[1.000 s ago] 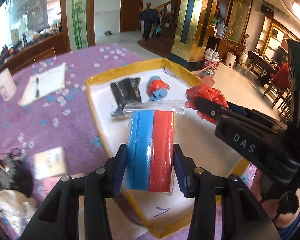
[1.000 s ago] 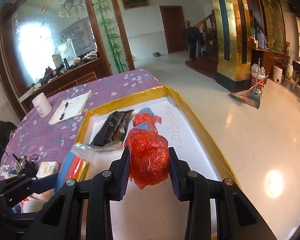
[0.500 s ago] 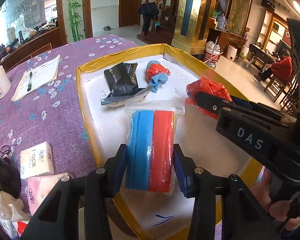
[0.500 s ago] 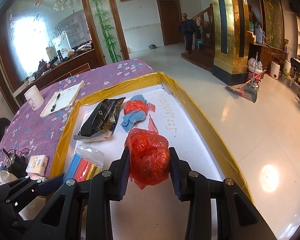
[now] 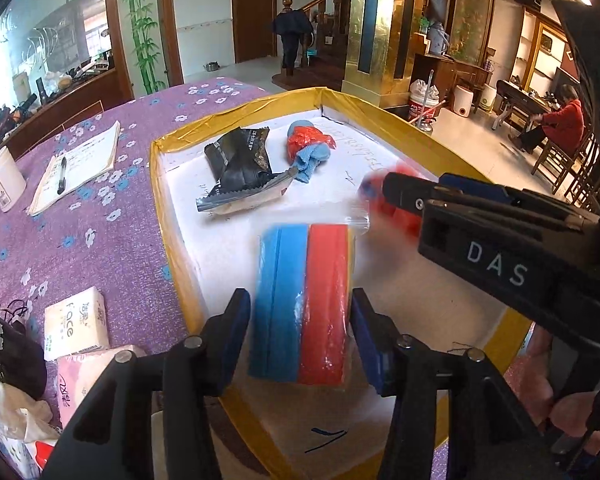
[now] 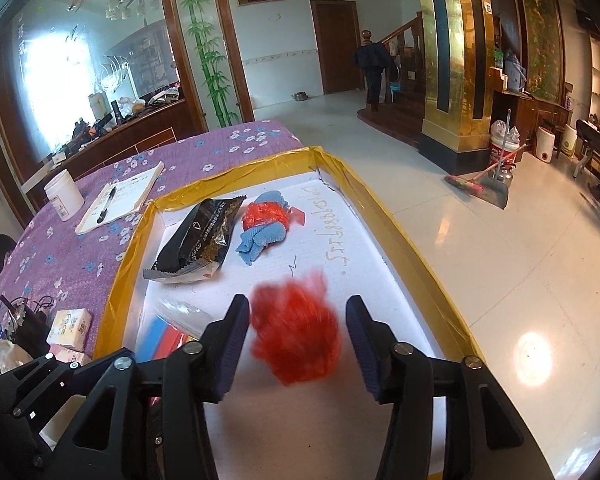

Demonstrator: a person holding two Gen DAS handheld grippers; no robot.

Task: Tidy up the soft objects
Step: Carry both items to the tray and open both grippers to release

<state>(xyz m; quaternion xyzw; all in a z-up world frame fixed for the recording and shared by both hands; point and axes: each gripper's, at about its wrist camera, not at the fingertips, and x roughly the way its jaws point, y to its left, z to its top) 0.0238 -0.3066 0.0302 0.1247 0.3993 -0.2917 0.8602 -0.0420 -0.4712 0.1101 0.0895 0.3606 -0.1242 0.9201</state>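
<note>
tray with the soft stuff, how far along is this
Done: black pouch and red-and-blue cloth bundle lie in the tray. In hand: both hand-held grippers, left and right, stand open around the zip bag and blurred red bag. Left: withdrawing.

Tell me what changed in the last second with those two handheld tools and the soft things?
Both tools opened. The right tool let go of the crumpled red bag, now blurred as it drops between the spread fingers. The left tool released the blue-and-red foam pack, leaving small gaps at each side. The black packet and the red-and-blue bundle stayed put in the yellow-edged tray.
</note>
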